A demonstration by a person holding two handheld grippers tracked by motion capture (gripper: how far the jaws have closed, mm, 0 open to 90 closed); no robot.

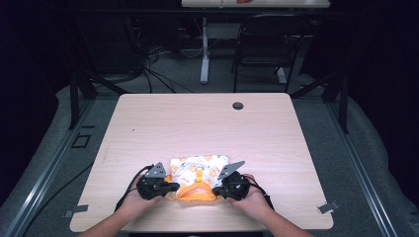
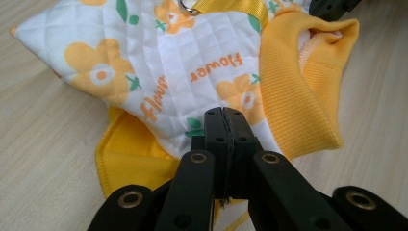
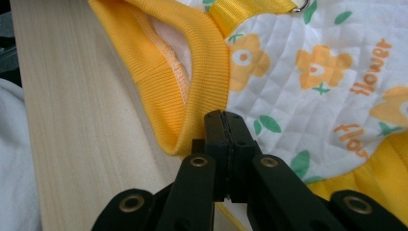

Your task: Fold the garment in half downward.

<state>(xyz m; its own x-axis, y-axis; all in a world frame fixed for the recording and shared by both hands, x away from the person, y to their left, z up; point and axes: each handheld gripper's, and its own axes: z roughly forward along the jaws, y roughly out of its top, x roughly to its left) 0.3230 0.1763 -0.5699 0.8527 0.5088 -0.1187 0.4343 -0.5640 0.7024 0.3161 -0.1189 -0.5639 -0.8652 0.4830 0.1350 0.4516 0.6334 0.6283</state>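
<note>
Quilted floral garment (image 1: 197, 170) ×1 (yellow ribbed trim) on table (image 1: 197, 123) | grippers ×2 | left gripper (image 2: 224, 120) jaws together at its hem | right gripper (image 3: 224, 122) jaws together at its collar

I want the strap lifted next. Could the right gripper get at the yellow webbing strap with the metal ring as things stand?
Probably not yet: the right gripper is shut on the garment. Once it lets go, the strap lies uncovered just ahead.
</note>
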